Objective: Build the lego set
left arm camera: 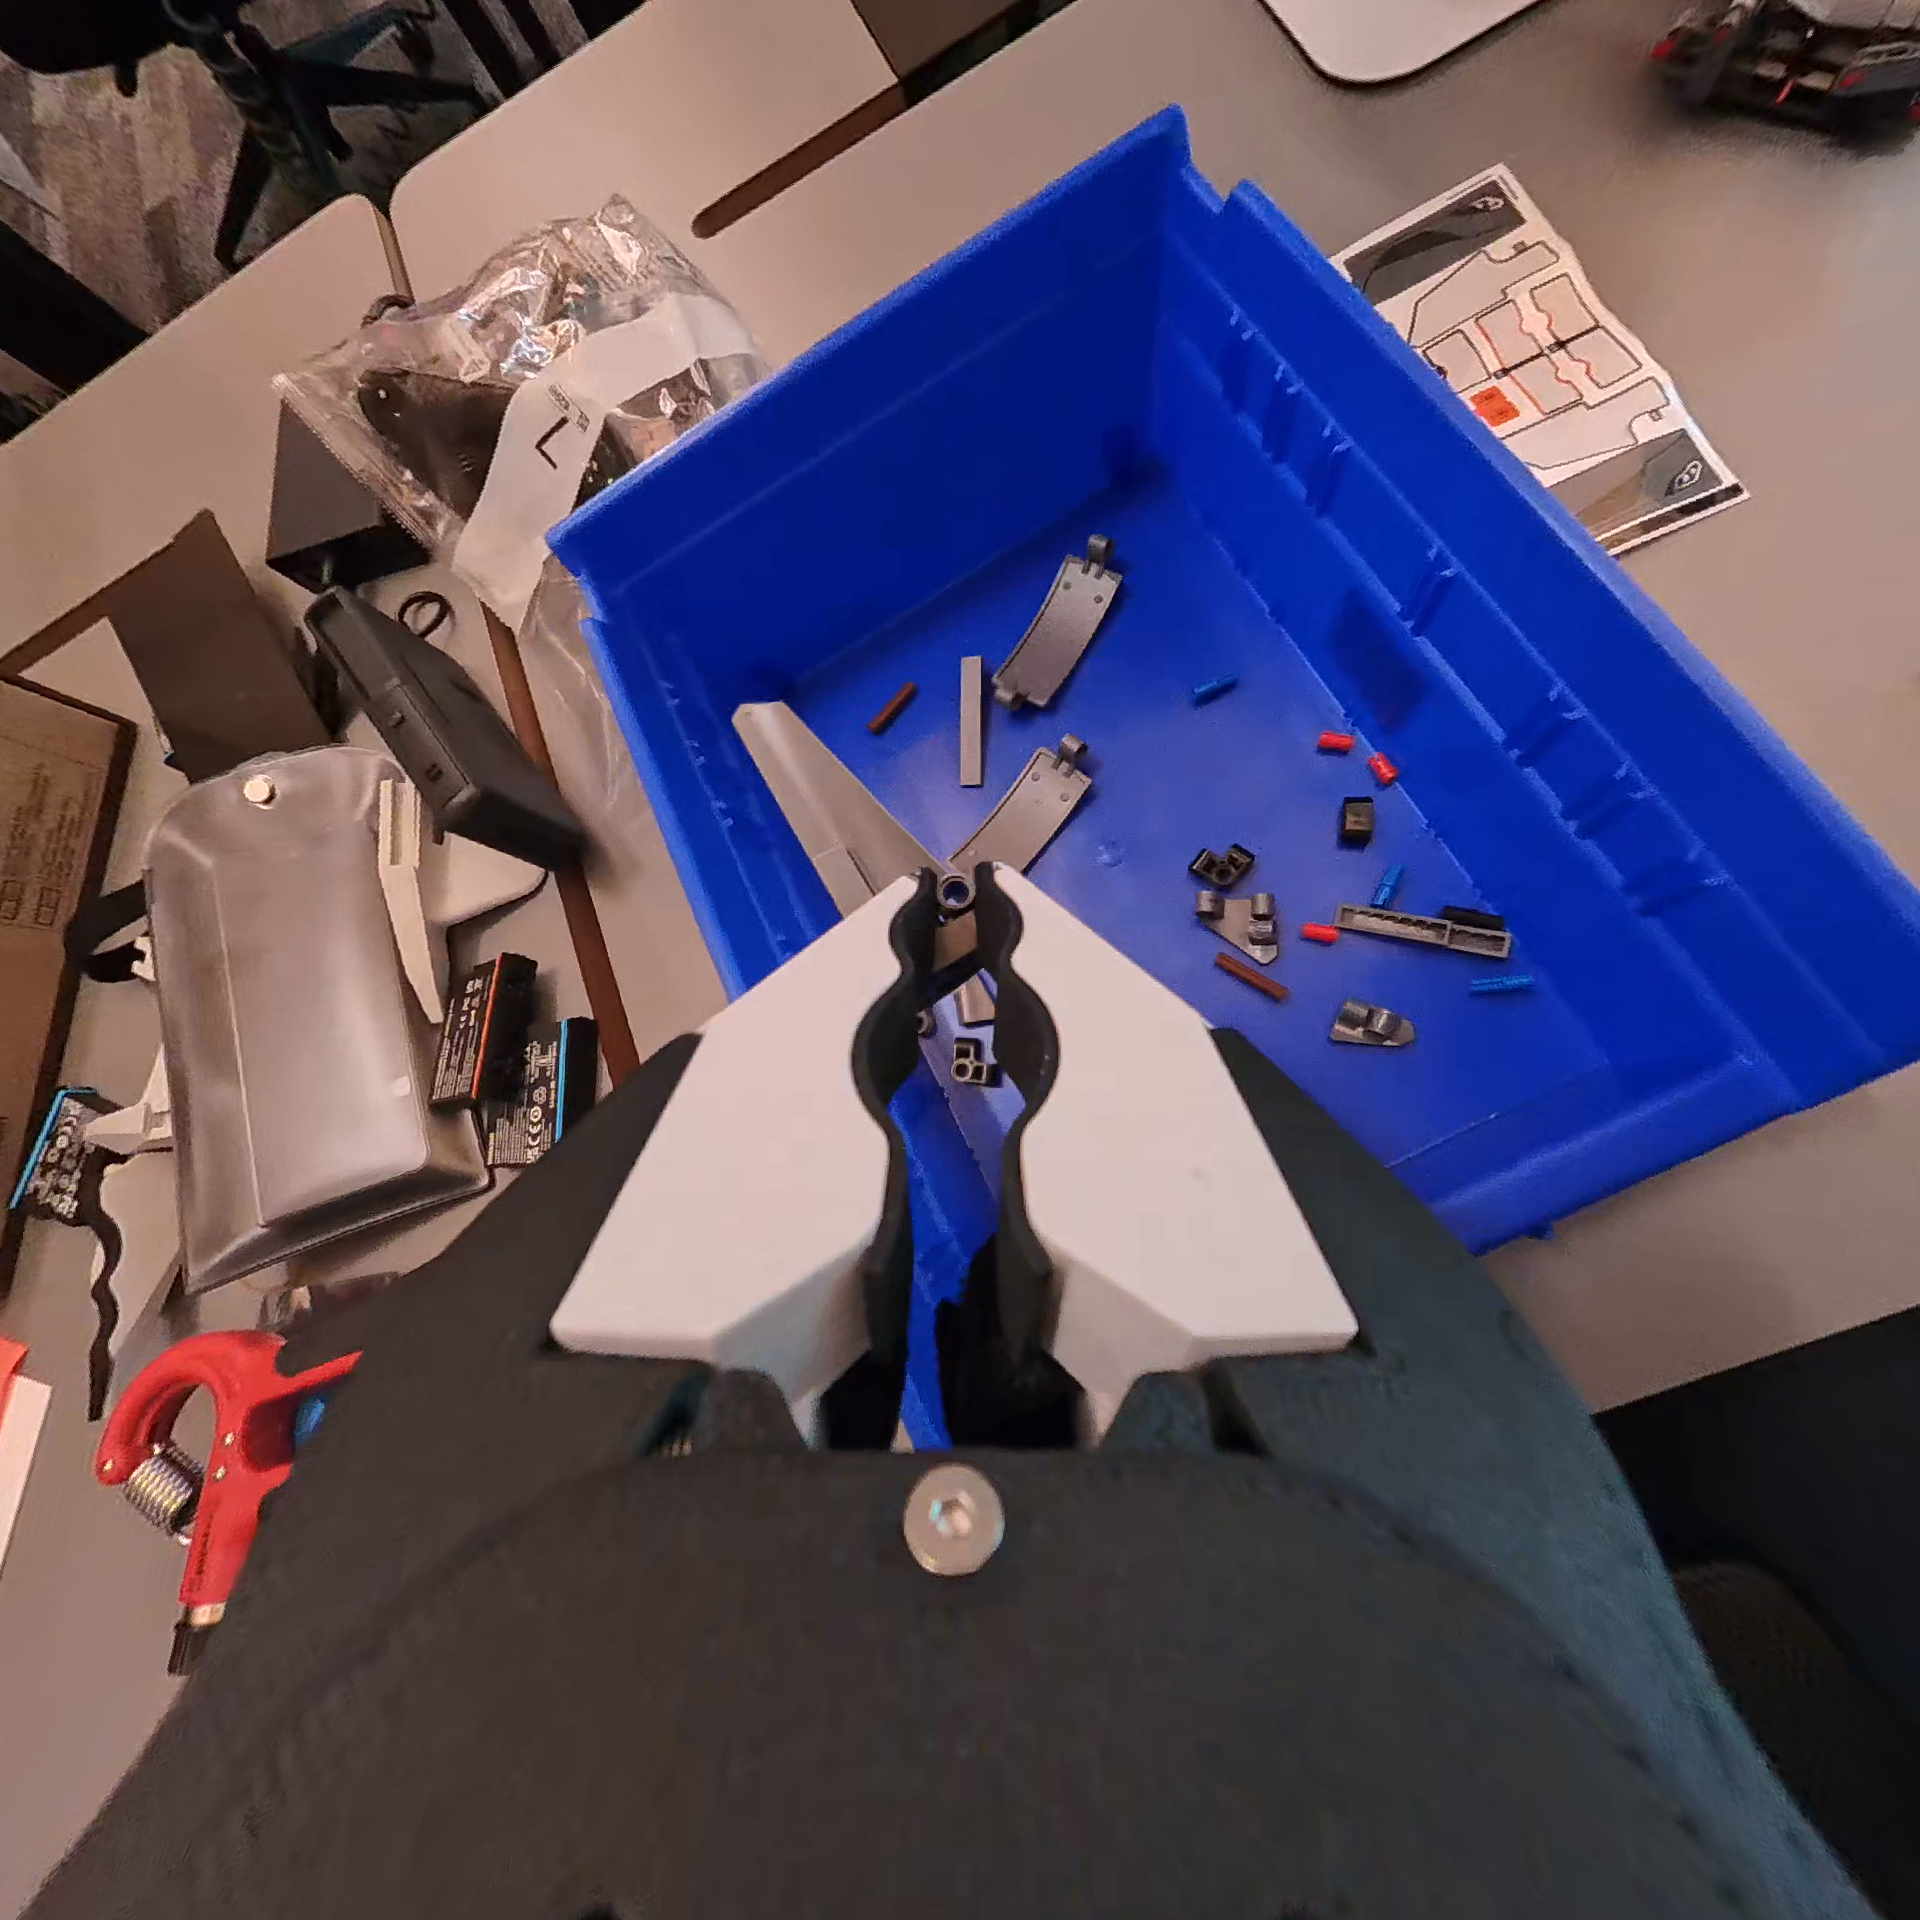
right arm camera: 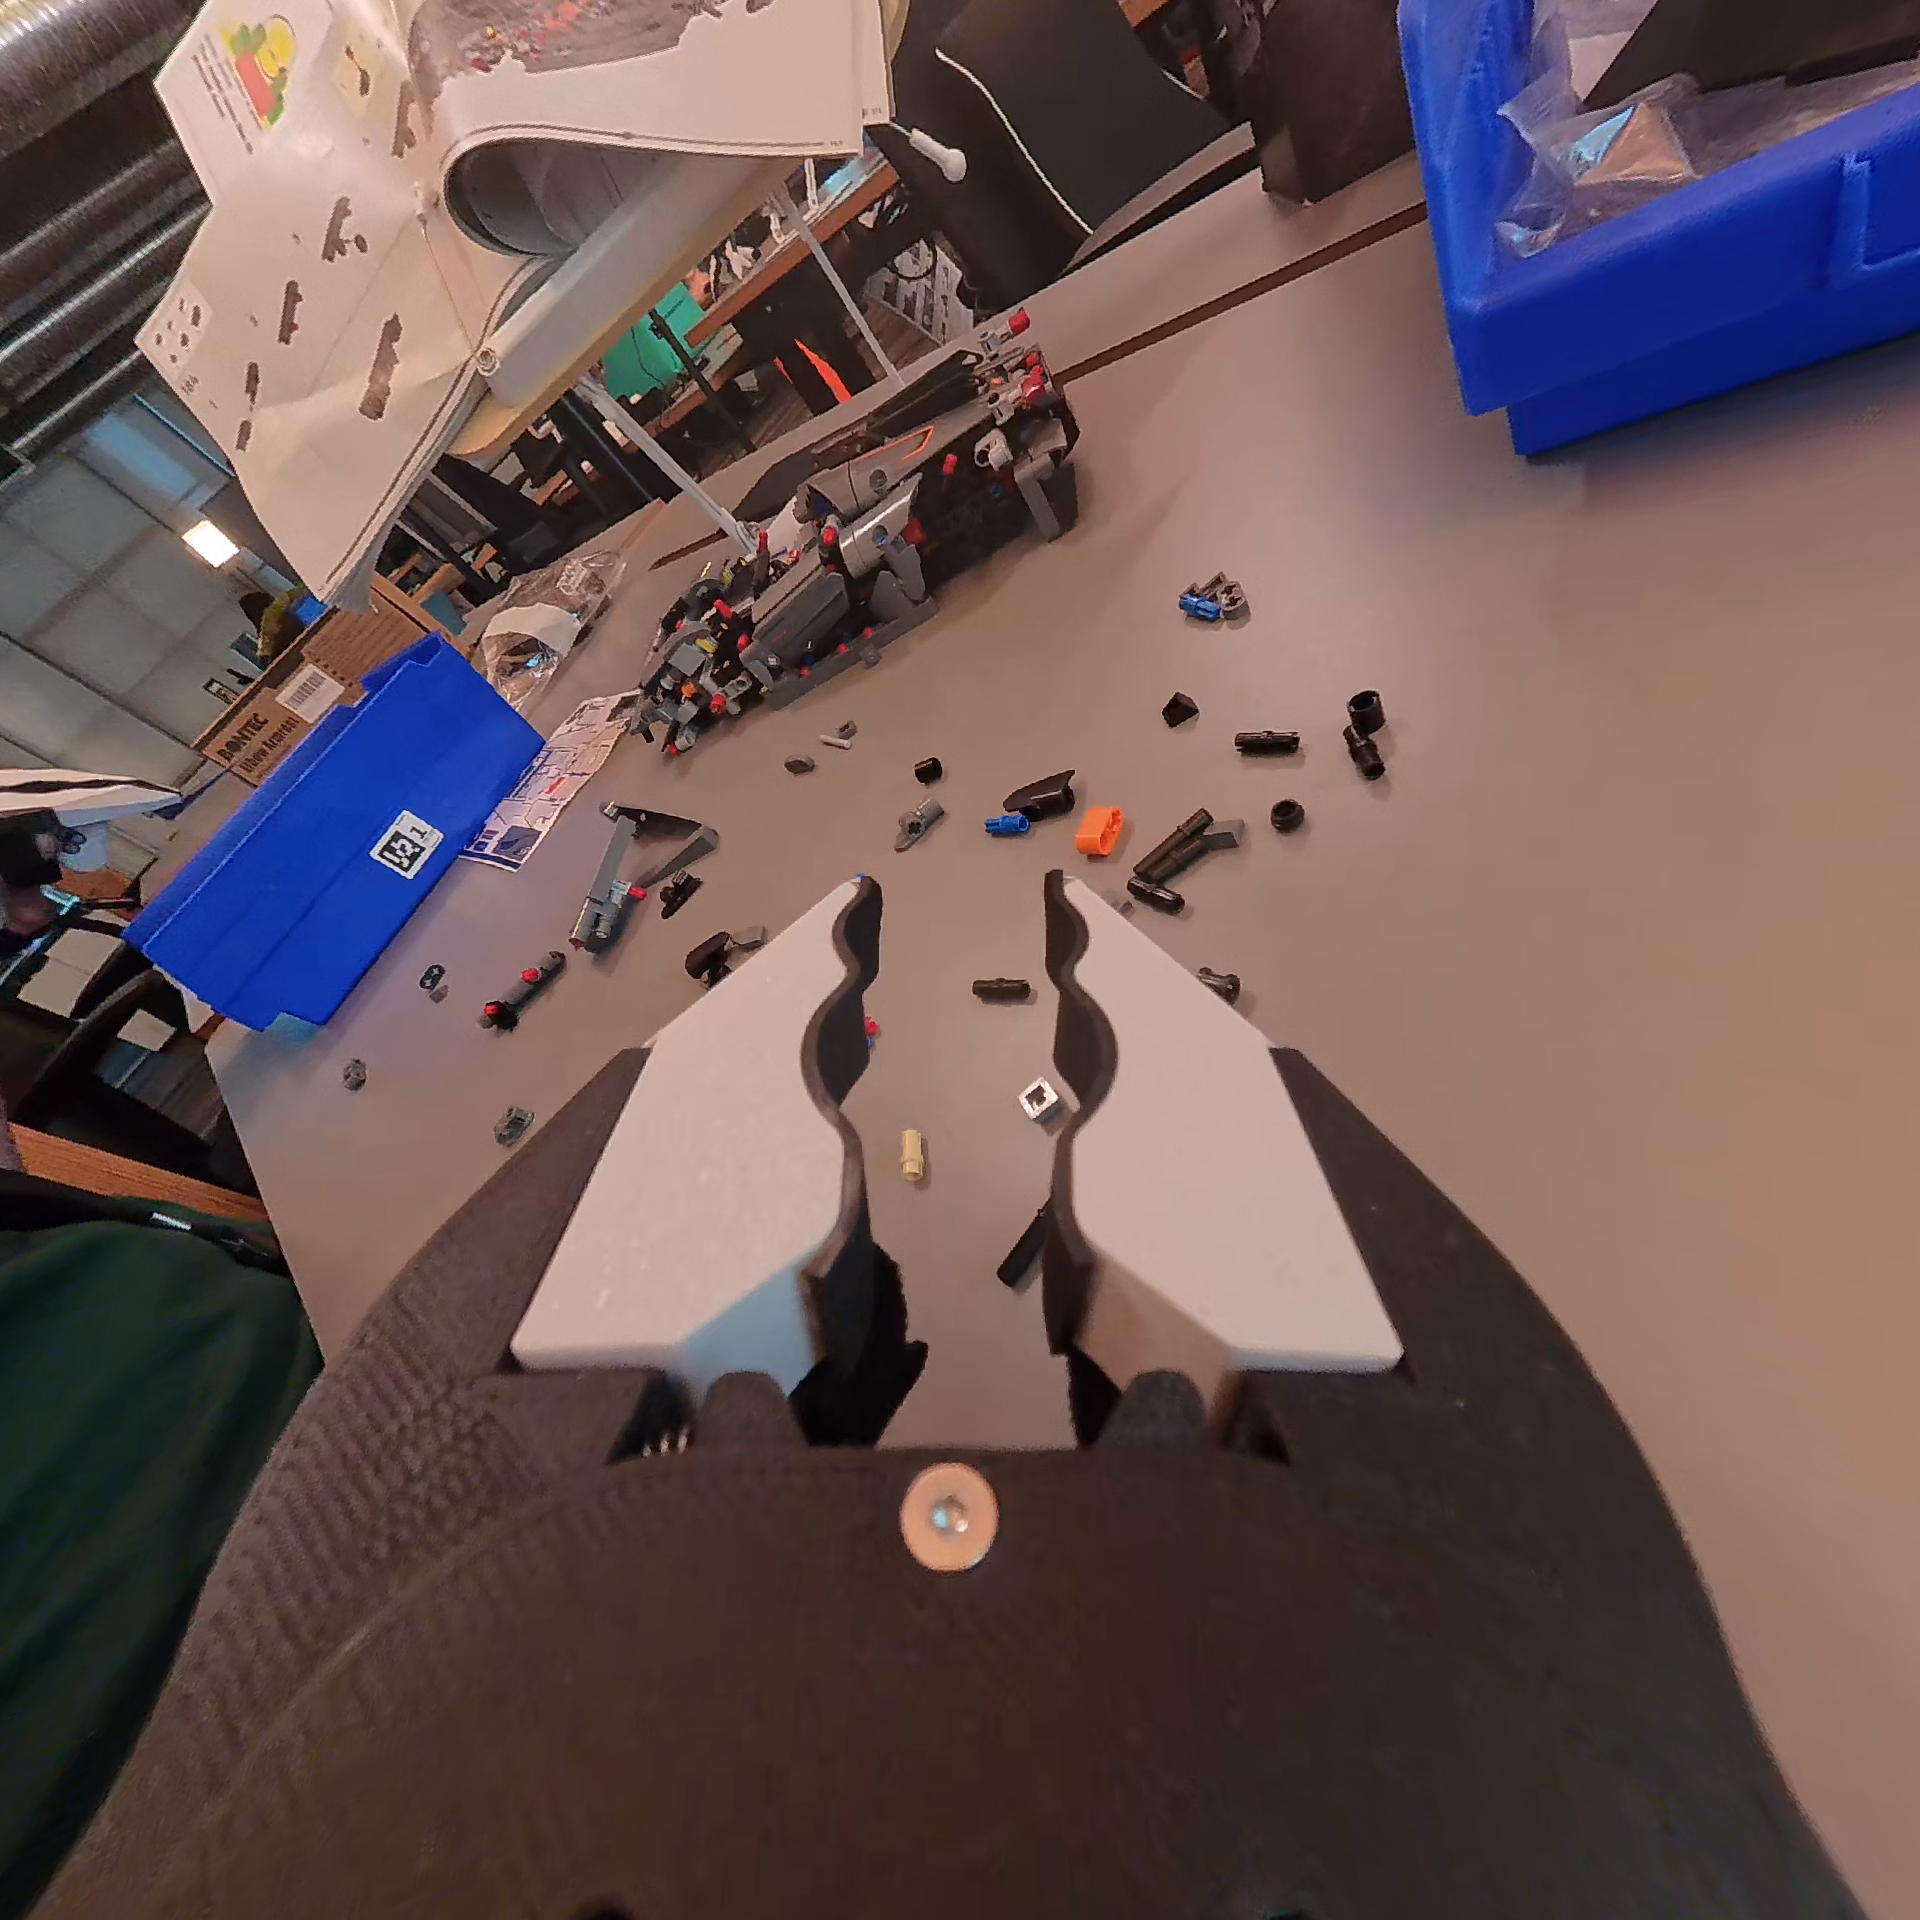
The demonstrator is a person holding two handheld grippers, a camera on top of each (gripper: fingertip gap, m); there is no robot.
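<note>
Clutter of a grey pouch, batteries and a red clamp crowds the table left of the blue bin. Over that bin the left gripper pinches a small grey lego piece at its tips, above loose parts on the bin floor. The right gripper hangs parted and empty above scattered pieces, an orange brick ahead, with the half-built lego model beyond.

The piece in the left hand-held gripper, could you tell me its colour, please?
Dark grey piece; it shows best in the left wrist view.
</note>
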